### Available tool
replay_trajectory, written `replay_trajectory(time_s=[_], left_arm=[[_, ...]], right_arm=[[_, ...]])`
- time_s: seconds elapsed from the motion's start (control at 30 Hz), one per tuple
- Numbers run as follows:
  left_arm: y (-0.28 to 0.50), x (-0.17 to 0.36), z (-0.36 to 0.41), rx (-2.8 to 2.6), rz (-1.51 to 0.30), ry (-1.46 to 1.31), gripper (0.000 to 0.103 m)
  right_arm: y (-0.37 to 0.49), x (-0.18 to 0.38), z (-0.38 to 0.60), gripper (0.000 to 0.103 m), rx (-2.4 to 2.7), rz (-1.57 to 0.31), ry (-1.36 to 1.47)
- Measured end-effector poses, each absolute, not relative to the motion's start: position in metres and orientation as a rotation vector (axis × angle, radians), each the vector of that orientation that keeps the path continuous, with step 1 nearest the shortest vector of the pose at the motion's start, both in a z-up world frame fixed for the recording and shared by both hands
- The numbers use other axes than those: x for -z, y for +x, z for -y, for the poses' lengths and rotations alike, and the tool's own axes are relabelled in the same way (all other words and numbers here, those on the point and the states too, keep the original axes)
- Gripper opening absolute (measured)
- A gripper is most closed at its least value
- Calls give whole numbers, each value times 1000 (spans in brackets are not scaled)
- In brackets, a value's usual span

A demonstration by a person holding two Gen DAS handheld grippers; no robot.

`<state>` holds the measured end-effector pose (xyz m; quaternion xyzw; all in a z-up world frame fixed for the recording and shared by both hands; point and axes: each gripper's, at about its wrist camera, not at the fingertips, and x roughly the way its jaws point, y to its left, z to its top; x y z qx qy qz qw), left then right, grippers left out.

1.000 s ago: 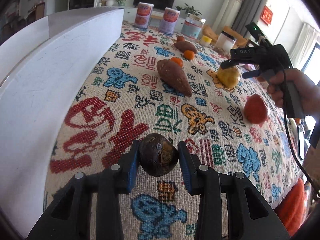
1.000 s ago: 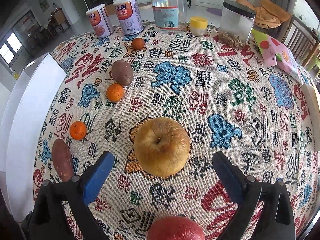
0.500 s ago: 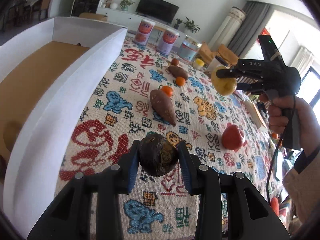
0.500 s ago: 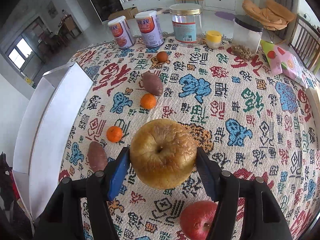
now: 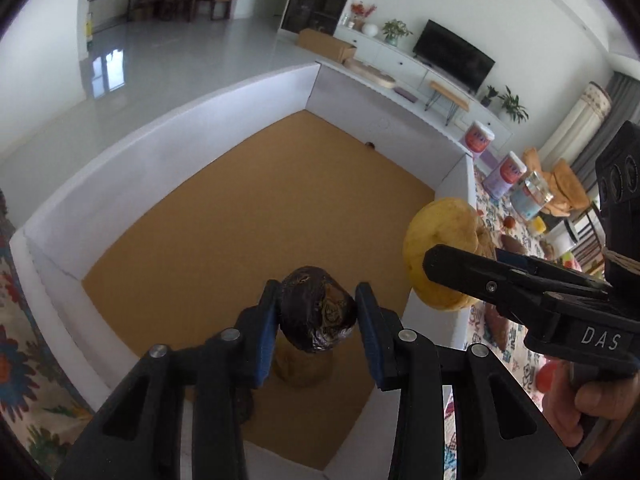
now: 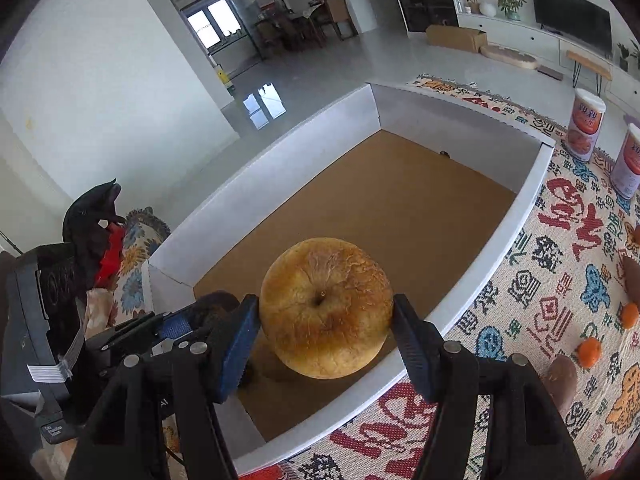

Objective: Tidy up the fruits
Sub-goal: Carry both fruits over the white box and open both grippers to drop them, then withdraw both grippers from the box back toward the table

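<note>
Left wrist: right gripper [image 5: 452, 258] (marked "DAS")

Daylight fills both views, evenly bright. It comes from windows [image 6: 214, 26] at about eleven o'clock, mirrored as white glare on the glossy floor [image 6: 264, 106]. Soft shadows lie on the brown bottom of the box [image 5: 256, 216] beneath the held fruit. Straight lines bow hard toward the rims (dark corners frame each picture). Focus is sharp, without motion blur.

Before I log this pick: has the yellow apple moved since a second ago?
Yes. The yellow apple left the patterned tablecloth and now hangs in the right gripper over the white box.
</note>
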<state>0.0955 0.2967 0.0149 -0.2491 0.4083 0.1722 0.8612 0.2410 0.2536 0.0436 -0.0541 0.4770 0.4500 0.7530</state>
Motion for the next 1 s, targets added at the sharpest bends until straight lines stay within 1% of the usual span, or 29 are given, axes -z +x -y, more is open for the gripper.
replay_trajectory(time_s=[0.03,0.1,0.17,0.23,0.3,0.37,0.4,0.43,0.47,0.53,0.63,0.73,0.87,1.0], left_arm=[[95,-8,-299,-372,-874,-527,38],[95,-2,-298,-392,-886,-526,43],[96,-3,-296,-400,-876,-519,63],[96,-14,-293,-410,-832,-510,72],[91,-30,-285,-409,-770,-502,77],[82,-47,-268,-403,-695,-481,91],[79,-54,-256,-394,-656,-465,93],[75,-59,-241,-373,-622,-448,96],[72,-62,-225,-343,-598,-430,97],[70,-61,-191,-265,-587,-389,99],[82,-40,-138,-134,-647,-324,100],[99,-5,-87,-51,-760,-244,99],[109,36,-39,24,-850,-185,99],[110,54,-10,39,-834,-61,99]], right_arm=[[238,-34,-263,65,-978,-1053,-135],[236,-19,-274,65,-960,-1078,-151],[238,-8,-278,67,-933,-1095,-154],[240,-12,-273,67,-911,-1063,-128],[240,-30,-257,72,-900,-1003,-92],[238,-57,-230,84,-887,-916,-57],[235,-68,-216,87,-880,-871,-46],[233,-80,-197,93,-867,-824,-39],[227,-87,-178,98,-845,-778,-38],[214,-90,-137,103,-783,-703,-55],[189,-65,-75,103,-672,-658,-119],[163,-18,-12,103,-545,-701,-166],[134,36,61,103,-390,-768,-162],[116,69,119,103,-217,-785,-119]])
